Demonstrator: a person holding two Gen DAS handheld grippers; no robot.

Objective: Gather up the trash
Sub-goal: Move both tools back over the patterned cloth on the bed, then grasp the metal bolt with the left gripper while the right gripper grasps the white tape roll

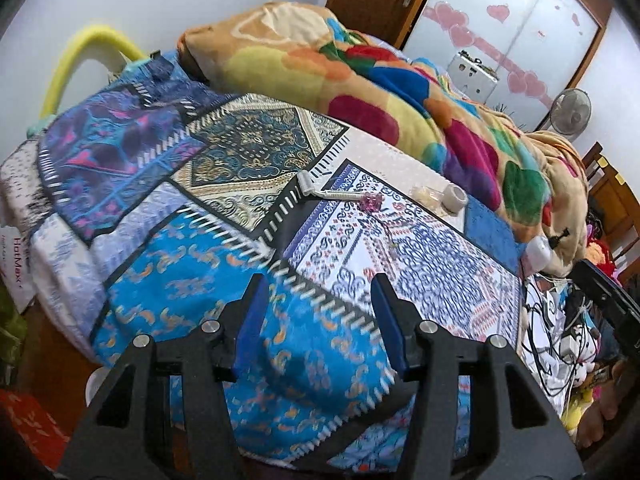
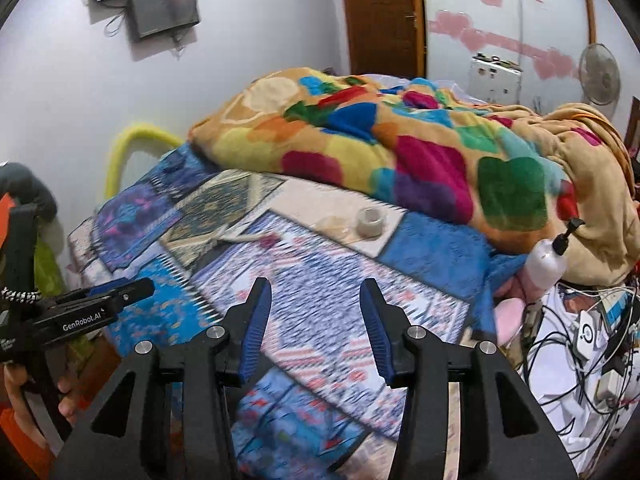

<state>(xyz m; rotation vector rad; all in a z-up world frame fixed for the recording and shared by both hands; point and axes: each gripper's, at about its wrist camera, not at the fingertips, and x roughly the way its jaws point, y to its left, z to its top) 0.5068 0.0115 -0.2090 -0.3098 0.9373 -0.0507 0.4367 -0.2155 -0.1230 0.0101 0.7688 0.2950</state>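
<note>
On the patterned bedspread point(image 1: 224, 184) lie a white disposable razor point(image 1: 320, 189), a small pink wrapper point(image 1: 371, 201), a crumpled clear plastic wrapper point(image 1: 425, 194) and a white tape roll point(image 1: 454, 198). They also show in the right wrist view: the razor point(image 2: 240, 239), the pink wrapper point(image 2: 269, 240), the clear wrapper point(image 2: 334, 224), the tape roll point(image 2: 370, 221). My left gripper point(image 1: 318, 290) is open and empty, well short of them. My right gripper point(image 2: 316, 292) is open and empty. The left gripper also shows at the left of the right wrist view point(image 2: 120, 292).
A thick multicoloured blanket point(image 1: 384, 92) is heaped behind the items. A white pump bottle point(image 2: 550, 258) lies at the bed's right edge. Tangled cables and chargers point(image 2: 588, 340) lie at right. A fan point(image 2: 599, 74) and wardrobe stand at the back.
</note>
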